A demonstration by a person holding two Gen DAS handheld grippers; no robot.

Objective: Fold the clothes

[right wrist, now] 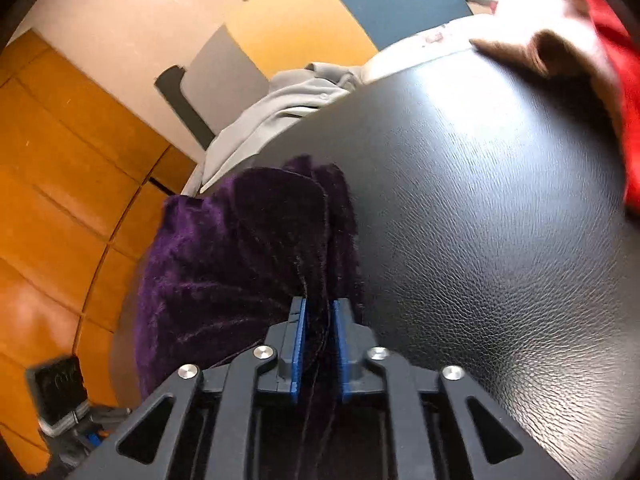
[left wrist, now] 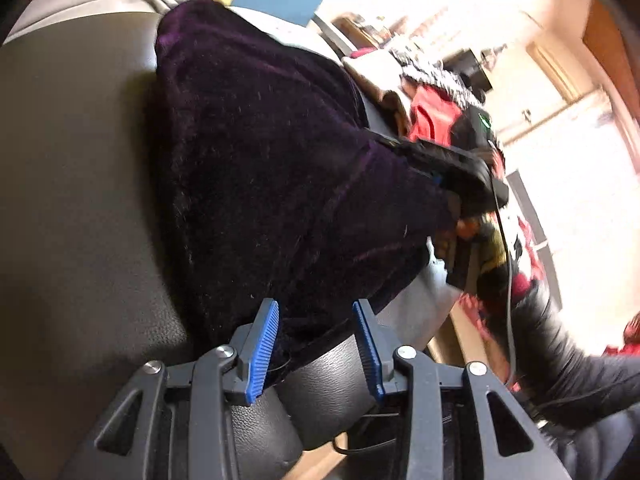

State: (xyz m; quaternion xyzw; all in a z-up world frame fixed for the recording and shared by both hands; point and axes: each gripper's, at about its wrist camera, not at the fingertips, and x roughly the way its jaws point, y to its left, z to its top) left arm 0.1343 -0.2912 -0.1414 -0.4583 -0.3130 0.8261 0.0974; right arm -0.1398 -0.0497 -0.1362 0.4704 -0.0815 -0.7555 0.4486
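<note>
I am at a black leather-like tabletop point(right wrist: 480, 220) with a bumpy skin, and past its edge there is an orange tiled floor point(right wrist: 52, 184). On the tabletop lies the dark purple fuzzy velvet garment point(left wrist: 264, 168), all bunched up. My right tongs point(right wrist: 319, 316) have their two blue pads pulled close together, and a fold of the purple cloth sits pinched between them, so they are gripping it. From these tongs the rest of the cloth spreads away ahead and to the left side, right up to the table's edge. My left tongs point(left wrist: 316, 312) have their blue pads standing apart. A near corner of the purple cloth reaches in between them and lies against the left pad, but the other pad does not touch it, so these tongs are open and hold nothing. In the left view I can see my right tongs point(left wrist: 452, 168) far across the cloth, at its other end. Behind the purple garment lies a light grey soft cloth point(right wrist: 276, 108) at the far edge. On the right side there is a bright red piece of clothing point(right wrist: 624, 80) and a tan folded cloth point(right wrist: 560, 40).
</note>
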